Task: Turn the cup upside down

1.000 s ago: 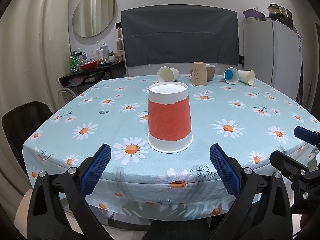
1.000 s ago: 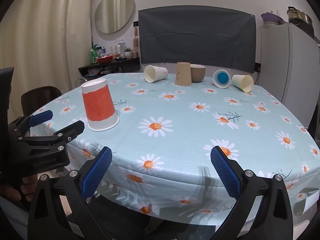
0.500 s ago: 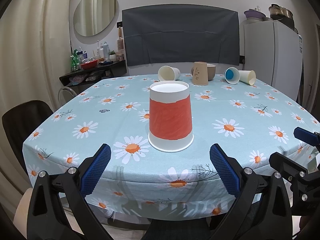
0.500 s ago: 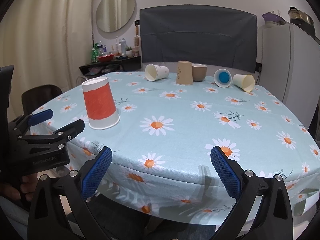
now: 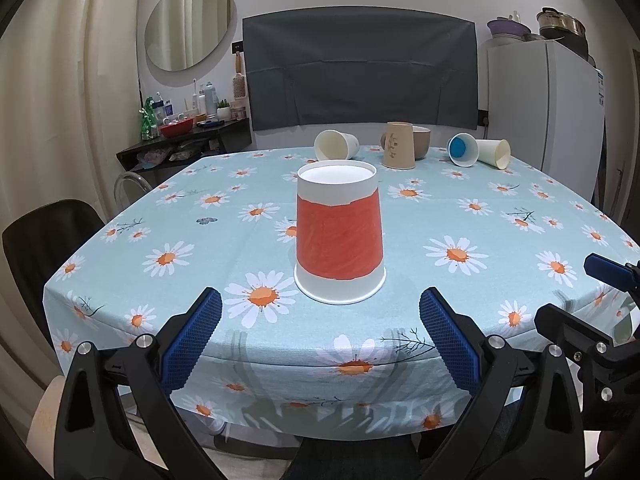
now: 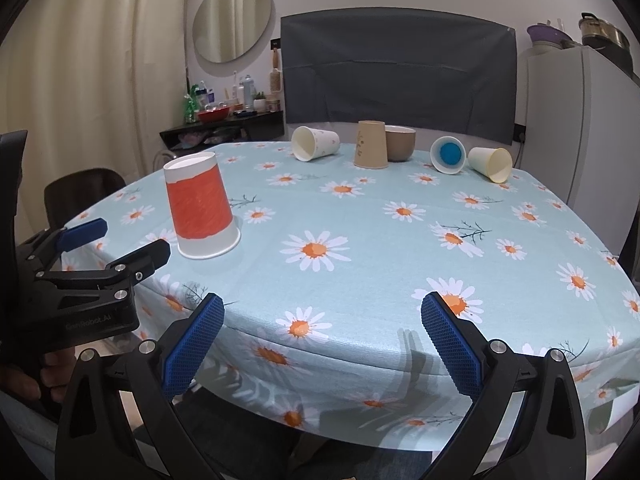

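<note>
A red and white paper cup (image 5: 339, 235) stands upside down, rim on the daisy tablecloth (image 5: 500, 216), near the table's front edge. It also shows in the right wrist view (image 6: 200, 206) at the left. My left gripper (image 5: 320, 338) is open and empty, just short of the cup, fingers apart on either side of it. It also shows in the right wrist view (image 6: 116, 242) at the left edge. My right gripper (image 6: 322, 342) is open and empty over the front edge, to the right of the cup; it shows in the left wrist view (image 5: 588, 292) at the far right.
At the back of the table lie a white cup (image 5: 334, 145), a blue-inside cup (image 5: 463, 149) and a pale yellow cup (image 5: 495, 153) on their sides. A brown cup (image 5: 399, 145) stands upside down by a brown bowl (image 5: 421, 142). A dark chair (image 5: 44, 240) stands left.
The views have shifted very slightly; the cup sits a touch nearer and more central in the left wrist view. Both grippers stay open and empty.
</note>
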A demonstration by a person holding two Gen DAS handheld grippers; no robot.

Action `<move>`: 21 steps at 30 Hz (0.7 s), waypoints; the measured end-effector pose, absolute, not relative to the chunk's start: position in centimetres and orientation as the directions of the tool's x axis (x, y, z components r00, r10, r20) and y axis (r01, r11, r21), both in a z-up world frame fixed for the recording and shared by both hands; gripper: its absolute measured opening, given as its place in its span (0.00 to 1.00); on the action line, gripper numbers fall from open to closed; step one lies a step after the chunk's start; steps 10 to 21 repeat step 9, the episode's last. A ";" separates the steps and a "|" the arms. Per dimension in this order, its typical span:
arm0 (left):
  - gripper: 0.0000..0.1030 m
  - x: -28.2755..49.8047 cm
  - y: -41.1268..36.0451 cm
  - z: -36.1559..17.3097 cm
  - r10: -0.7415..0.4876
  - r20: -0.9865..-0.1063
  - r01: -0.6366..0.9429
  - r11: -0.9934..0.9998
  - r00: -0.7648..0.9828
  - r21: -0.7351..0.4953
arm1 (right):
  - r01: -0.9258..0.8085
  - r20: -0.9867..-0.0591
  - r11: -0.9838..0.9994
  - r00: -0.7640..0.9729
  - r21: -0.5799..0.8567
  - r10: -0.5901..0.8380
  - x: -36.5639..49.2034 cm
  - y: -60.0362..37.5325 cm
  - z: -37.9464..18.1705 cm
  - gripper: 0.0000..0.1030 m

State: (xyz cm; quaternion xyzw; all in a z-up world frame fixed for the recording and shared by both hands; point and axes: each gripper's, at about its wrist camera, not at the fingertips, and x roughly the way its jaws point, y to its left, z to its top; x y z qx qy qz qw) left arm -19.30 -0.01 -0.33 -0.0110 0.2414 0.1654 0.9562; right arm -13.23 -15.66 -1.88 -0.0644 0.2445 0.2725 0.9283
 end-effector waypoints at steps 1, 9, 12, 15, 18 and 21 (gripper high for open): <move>0.94 -19.3 0.0 -0.3 0.310 -0.466 -0.321 0.945 0.829 0.058 | -0.537 -0.491 0.844 0.732 0.013 0.473 -13.2 -15.6 -1.9 0.92; 0.94 -19.1 -0.1 -0.2 0.315 -0.469 -0.327 0.943 0.825 0.059 | -0.538 -0.495 0.843 0.729 0.013 0.473 -12.8 -15.6 -1.9 0.92; 0.94 -19.1 -0.1 -0.2 0.315 -0.469 -0.327 0.943 0.825 0.059 | -0.538 -0.495 0.843 0.729 0.013 0.473 -12.8 -15.6 -1.9 0.92; 0.94 -19.1 -0.1 -0.2 0.315 -0.469 -0.327 0.943 0.825 0.059 | -0.538 -0.495 0.843 0.729 0.013 0.473 -12.8 -15.6 -1.9 0.92; 0.94 -19.1 -0.1 -0.2 0.315 -0.469 -0.327 0.943 0.825 0.059 | -0.538 -0.495 0.843 0.729 0.013 0.473 -12.8 -15.6 -1.9 0.92; 0.94 -19.1 -0.1 -0.2 0.315 -0.469 -0.327 0.943 0.825 0.059 | -0.538 -0.495 0.843 0.729 0.013 0.473 -12.8 -15.6 -1.9 0.92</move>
